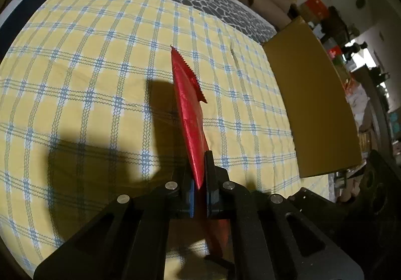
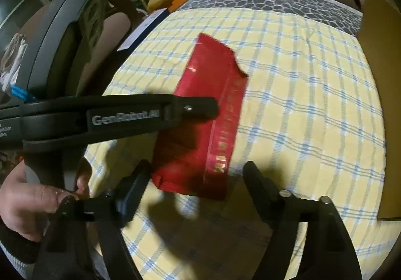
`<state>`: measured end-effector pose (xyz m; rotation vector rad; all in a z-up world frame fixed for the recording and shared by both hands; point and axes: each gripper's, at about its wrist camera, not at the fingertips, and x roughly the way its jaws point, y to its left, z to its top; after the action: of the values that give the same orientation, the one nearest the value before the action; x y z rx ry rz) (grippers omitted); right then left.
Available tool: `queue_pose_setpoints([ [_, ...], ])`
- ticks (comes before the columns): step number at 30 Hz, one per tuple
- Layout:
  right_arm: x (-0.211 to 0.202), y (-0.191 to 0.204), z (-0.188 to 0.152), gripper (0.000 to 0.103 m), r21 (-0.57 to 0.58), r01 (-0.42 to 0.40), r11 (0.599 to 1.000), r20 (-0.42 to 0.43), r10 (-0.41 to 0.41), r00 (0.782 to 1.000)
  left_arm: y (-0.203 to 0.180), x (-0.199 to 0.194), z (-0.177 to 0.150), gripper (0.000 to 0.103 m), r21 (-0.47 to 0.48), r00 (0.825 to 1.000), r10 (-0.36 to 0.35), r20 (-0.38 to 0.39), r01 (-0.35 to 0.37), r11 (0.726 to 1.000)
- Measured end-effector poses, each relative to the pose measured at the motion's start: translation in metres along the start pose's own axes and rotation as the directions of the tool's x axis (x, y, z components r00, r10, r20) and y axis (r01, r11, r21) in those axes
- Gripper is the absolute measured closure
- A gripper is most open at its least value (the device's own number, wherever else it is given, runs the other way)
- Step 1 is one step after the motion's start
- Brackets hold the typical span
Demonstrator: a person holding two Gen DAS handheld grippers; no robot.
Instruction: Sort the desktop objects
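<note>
Red and shiny, the long flat foil packet [image 1: 190, 114] is pinched in the left gripper [image 1: 199, 179], whose two black jaws are shut tight on the packet's near end. The packet stands on its thin edge in that view, and its long side runs straight away from the gripper, out over the yellow cloth with blue checks [image 1: 87, 67]. Its far end has small zigzag teeth, like a saw.

From the right wrist view, the same packet [image 2: 200, 114] looks wide and crinkly, with a strip of gold marks down one side. Those marks are too blurry to read. The left gripper [image 2: 214, 107] comes in from the left side as a long black arm and holds the packet at its edge, partway along. A hand [image 2: 37, 199] holds that tool low on the left.

The right gripper [image 2: 198, 184] is wide open with nothing pressed between its fingers. The packet's near end lies just ahead of it, between the two open fingers but not touched by them. So both grippers are close, yet only the left one has the packet.

A flat brown cardboard sheet [image 1: 313, 104] lies at the right edge of the cloth, well apart from the packet. The packet may be meant to go there, but I cannot be sure. Foil this thin is floppy and may bend or slip.
</note>
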<state>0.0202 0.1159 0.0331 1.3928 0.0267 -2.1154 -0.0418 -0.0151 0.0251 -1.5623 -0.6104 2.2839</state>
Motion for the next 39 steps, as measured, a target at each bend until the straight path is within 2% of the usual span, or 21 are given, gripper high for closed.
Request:
queue_pose_setpoints([
  [6, -0.016, -0.008, 0.001, 0.022, 0.009, -0.033, 0.999, 0.035, 0.032, 0.999, -0.006, -0.007, 0.001, 0.096, 0.037, 0.998, 0.059, 0.019, -0.06, 0.998],
  [11, -0.025, 0.002, -0.001, 0.024, -0.058, 0.027, 0.998, 0.065, -0.024, 0.998, -0.012, -0.01, -0.001, 0.096, 0.044, 0.997, 0.08, 0.017, -0.081, 0.996],
  [14, -0.027, 0.002, -0.002, 0.038, -0.077, 0.02, 0.997, 0.078, -0.014, 0.997, -0.016, -0.01, -0.001, 0.096, 0.039, 0.997, 0.072, 0.013, -0.072, 0.997],
  [17, -0.025, 0.002, -0.002, 0.04, -0.085, 0.018, 0.996, 0.08, -0.011, 0.997, -0.023, -0.007, -0.002, 0.096, 0.035, 0.997, 0.081, 0.009, -0.081, 0.996],
  [25, -0.012, -0.006, -0.005, 0.044, -0.053, 0.026, 0.998, 0.05, -0.023, 0.998, -0.037, 0.004, -0.001, 0.096, -0.01, 0.999, 0.038, -0.004, -0.038, 0.999],
  [26, -0.012, -0.01, -0.006, 0.045, -0.032, 0.019, 0.999, 0.052, -0.017, 0.999, -0.037, 0.006, -0.001, 0.096, -0.021, 1.0, 0.018, -0.011, -0.018, 1.0],
  [27, -0.012, -0.015, -0.006, 0.052, -0.009, 0.001, 1.0, 0.052, 0.0, 0.999, -0.038, 0.008, -0.001, 0.095, -0.034, 1.0, -0.005, -0.02, 0.005, 0.999],
  [28, -0.013, -0.021, -0.005, 0.062, 0.02, -0.02, 1.0, 0.054, 0.019, 0.998, -0.038, 0.01, -0.001, 0.092, -0.043, 0.999, -0.024, -0.024, 0.023, 0.999],
  [29, -0.016, -0.025, -0.004, 0.067, 0.04, -0.026, 0.999, 0.062, 0.024, 0.998, -0.038, 0.011, -0.002, 0.085, -0.048, 0.999, -0.038, -0.027, 0.037, 0.998],
  [30, -0.018, -0.029, -0.003, 0.076, 0.052, -0.02, 0.998, 0.069, 0.016, 0.998, -0.039, 0.012, -0.002, 0.079, -0.048, 0.998, -0.054, -0.027, 0.053, 0.997],
  [31, -0.021, -0.033, -0.003, 0.081, 0.061, -0.015, 0.998, 0.074, 0.01, 0.997, -0.039, 0.011, -0.002, 0.067, -0.05, 0.998, -0.064, -0.024, 0.063, 0.997],
  [32, -0.024, -0.038, -0.002, 0.083, 0.075, -0.011, 0.997, 0.08, 0.005, 0.997, -0.04, 0.011, -0.001, 0.058, -0.052, 0.996, -0.084, -0.018, 0.083, 0.995],
  [35, -0.027, -0.054, -0.003, 0.084, 0.139, -0.03, 0.99, 0.075, 0.019, 0.997, -0.043, 0.009, 0.001, 0.054, -0.046, 0.993, -0.116, -0.015, 0.115, 0.992],
  [39, -0.028, -0.071, -0.005, 0.083, 0.192, -0.043, 0.98, 0.069, 0.03, 0.997, -0.043, 0.008, 0.002, 0.047, -0.049, 0.994, -0.112, -0.009, 0.112, 0.993],
])
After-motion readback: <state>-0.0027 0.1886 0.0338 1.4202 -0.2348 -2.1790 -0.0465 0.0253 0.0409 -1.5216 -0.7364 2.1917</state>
